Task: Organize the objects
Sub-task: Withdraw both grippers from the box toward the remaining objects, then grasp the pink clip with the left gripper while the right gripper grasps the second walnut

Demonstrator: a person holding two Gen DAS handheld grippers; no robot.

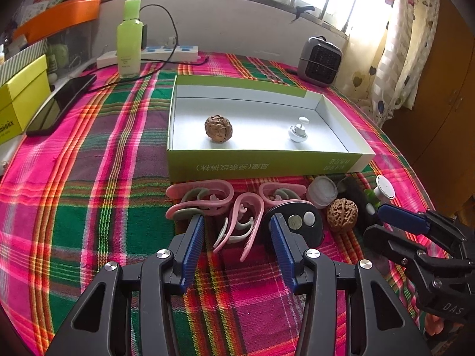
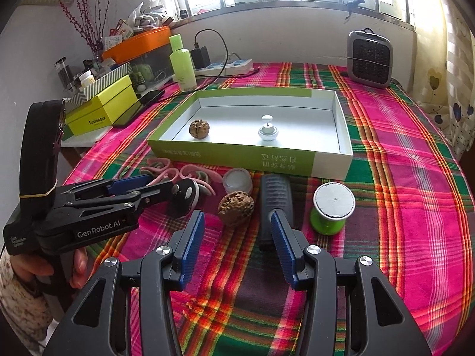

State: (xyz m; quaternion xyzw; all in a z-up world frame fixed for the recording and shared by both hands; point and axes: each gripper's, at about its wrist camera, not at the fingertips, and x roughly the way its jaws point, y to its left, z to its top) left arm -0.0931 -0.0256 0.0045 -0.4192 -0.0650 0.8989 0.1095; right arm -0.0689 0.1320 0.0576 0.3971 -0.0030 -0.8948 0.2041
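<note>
A shallow green-and-white box (image 1: 261,164) on the plaid cloth holds a walnut (image 1: 218,129) and a small white knob piece (image 1: 298,132). In front of it lie several pink clips (image 1: 204,198), a black key fob (image 1: 302,222), a second walnut (image 1: 342,214) and a white cap (image 1: 322,191). My left gripper (image 1: 237,227) is open, with one pink clip (image 1: 242,225) lying between its fingers, untouched. My right gripper (image 2: 237,224) is open just behind the loose walnut (image 2: 236,207). A black ribbed handle (image 2: 274,201) lies by its right finger, and a green spool (image 2: 332,210) stands further right.
Behind the box stand a green bottle (image 1: 129,38), a power strip (image 1: 166,53) with cables, and a small grey heater (image 1: 320,59). A phone (image 1: 59,103) and a yellow box (image 1: 20,98) lie at the left. A hand (image 2: 44,270) grips the left gripper's handle.
</note>
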